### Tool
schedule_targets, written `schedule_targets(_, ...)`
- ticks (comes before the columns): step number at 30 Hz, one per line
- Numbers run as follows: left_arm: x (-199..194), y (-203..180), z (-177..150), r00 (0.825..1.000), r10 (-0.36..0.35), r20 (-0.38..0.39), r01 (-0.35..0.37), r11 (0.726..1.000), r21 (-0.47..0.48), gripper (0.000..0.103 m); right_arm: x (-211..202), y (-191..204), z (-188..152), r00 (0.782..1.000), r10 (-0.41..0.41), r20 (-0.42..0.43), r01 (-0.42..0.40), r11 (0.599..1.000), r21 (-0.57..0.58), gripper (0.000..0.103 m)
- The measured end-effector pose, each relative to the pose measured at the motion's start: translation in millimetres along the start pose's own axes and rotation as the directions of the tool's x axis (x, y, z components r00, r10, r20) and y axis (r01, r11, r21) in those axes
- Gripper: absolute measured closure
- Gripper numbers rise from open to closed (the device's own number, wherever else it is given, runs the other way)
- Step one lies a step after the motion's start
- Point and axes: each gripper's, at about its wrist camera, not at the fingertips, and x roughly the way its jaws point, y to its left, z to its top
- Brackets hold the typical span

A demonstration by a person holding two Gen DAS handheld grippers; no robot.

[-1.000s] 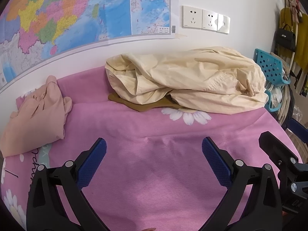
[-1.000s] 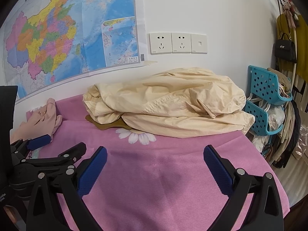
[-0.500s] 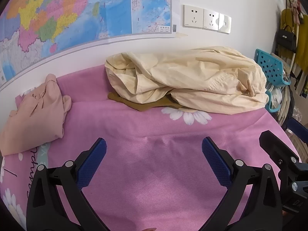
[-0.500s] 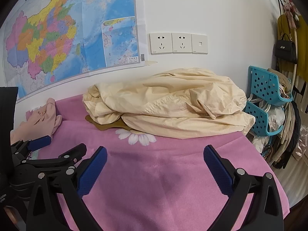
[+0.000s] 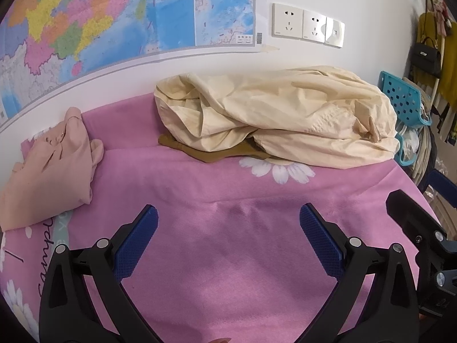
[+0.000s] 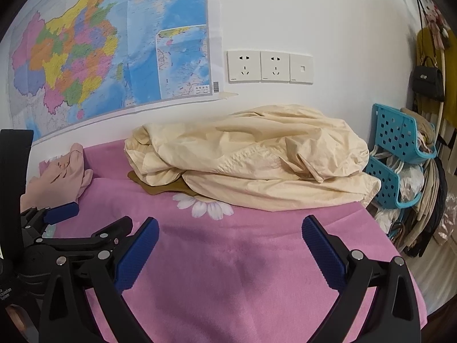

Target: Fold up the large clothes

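Note:
A large crumpled cream garment [image 5: 280, 117] lies heaped at the back of the pink-covered table [image 5: 228, 243], over a brown olive garment [image 5: 211, 154]. Both also show in the right wrist view: the cream heap [image 6: 251, 165] and the brown piece [image 6: 162, 185]. A folded peach garment [image 5: 54, 168] lies at the left, seen also from the right wrist [image 6: 60, 177]. My left gripper [image 5: 228, 240] is open and empty above the pink cloth, short of the heap. My right gripper [image 6: 230, 253] is open and empty, to the right of the left one [image 6: 65, 237].
A wall with a map [image 5: 114, 17] and sockets [image 5: 305, 25] stands right behind the table. Blue plastic baskets [image 6: 400, 154] with hangers and bags stand past the table's right edge. The pink cloth has white daisy prints [image 5: 277, 168].
Both views have shifted very slightly; the grippers stay open and the clothes have not moved.

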Motion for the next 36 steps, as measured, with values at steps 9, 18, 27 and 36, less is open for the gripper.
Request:
schedule_targets(9, 21, 6, 12, 0.999, -0.003, -0.041, 0.003, 1.0, 0.001, 0.005, 14, 2, 25, 1.0, 0.011, 0.025, -0.008, 0.996, -0.091, 0.006)
schedule_targets(18, 63, 39, 38, 0.995, 0.06, -0.075, -0.062, 0.998, -0.03, 0.005, 88, 24, 66, 1.0, -0.009, -0.008, 0.006, 0.948, -0.317, 0.006)
schedule_targets(27, 87, 71, 50, 0.987, 0.141, -0.074, -0.144, 0.989, -0.04, 0.005, 180, 72, 55, 0.995, -0.082, -0.049, 0.04, 0.824, -0.565, 0.011)
schedule_targets(36, 109, 87, 54, 0.987, 0.13, -0.091, -0.134, 0.99, -0.043, 0.005, 172, 64, 94, 0.996, 0.023, -0.088, -0.068, 0.826, -0.56, 0.094)
